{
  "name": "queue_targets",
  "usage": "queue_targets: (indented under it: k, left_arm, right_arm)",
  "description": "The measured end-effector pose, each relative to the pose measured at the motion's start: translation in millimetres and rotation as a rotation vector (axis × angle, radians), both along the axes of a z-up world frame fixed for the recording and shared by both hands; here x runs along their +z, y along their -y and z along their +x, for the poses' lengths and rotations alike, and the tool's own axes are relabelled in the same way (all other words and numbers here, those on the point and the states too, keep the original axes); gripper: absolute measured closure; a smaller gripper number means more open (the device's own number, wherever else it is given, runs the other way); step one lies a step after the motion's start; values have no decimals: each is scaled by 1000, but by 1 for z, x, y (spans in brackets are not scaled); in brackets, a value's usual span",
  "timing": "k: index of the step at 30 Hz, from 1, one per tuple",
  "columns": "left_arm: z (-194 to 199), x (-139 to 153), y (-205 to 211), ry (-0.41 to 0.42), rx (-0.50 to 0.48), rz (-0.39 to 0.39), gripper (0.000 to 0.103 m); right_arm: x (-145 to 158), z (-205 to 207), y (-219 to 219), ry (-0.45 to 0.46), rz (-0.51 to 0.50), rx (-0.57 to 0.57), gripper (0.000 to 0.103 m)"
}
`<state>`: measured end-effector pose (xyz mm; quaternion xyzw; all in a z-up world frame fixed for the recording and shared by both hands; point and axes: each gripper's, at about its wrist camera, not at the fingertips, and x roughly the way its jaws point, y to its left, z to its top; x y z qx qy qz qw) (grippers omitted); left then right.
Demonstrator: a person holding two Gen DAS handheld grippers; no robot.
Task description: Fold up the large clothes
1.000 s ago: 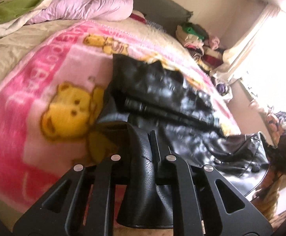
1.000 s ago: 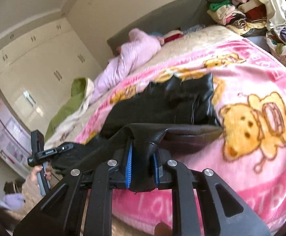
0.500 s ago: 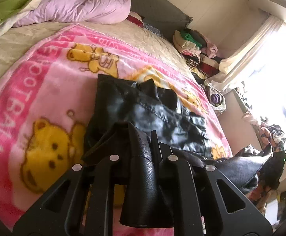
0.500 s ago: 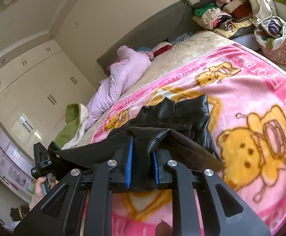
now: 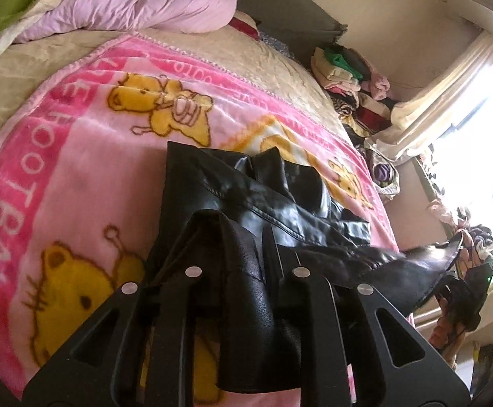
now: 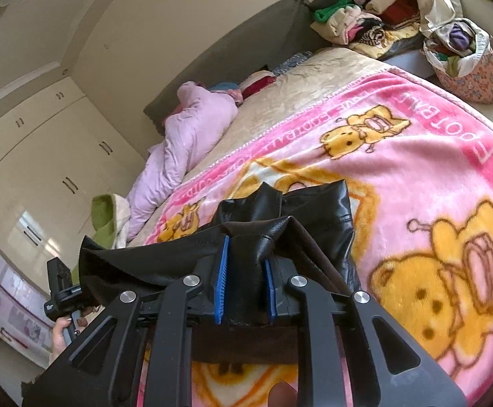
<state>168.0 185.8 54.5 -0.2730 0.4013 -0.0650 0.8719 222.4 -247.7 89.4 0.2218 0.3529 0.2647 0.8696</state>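
So I've got the black jacket [image 5: 273, 200] stretched between both tongs over the bed [image 6: 321, 78], and part of it lies bunched on the pink bear blanket [image 5: 77, 156]. The left tongs [image 5: 246, 268] are nearly closed, with a thick fold of the leather pinched between them and the rest of that fold hanging down past the linkage; the jaws have just been easing open a touch, but the jacket is clamped in there. The right tongs [image 6: 245, 271] are also almost shut, blue pads [image 6: 221, 278] squeezing a fold of the same jacket, and a taut edge of it runs off to the left towards my other hand [image 6: 60, 332]. A lilac duvet [image 6: 192, 135] sits up by the headboard [image 6: 232, 57], and a pile of clothes [image 6: 365, 20] is stacked beside the bed.
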Motion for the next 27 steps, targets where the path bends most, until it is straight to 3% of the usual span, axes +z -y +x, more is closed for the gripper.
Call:
queue_targets:
  k: [14,23,27]
  left_arm:
    - [31,-32,-16,-56,10,-36,87]
    - [35,-35,-7,-48,-13,36,85]
    - [39,-38,-1,-52,-31,73,76]
  right_arm:
    - [-28,46,-13,-64,-71,-52,83]
    - [-47,61,-12,-99,-92,-80,77]
    - [-54,67,-9,-117,-76,-82,74]
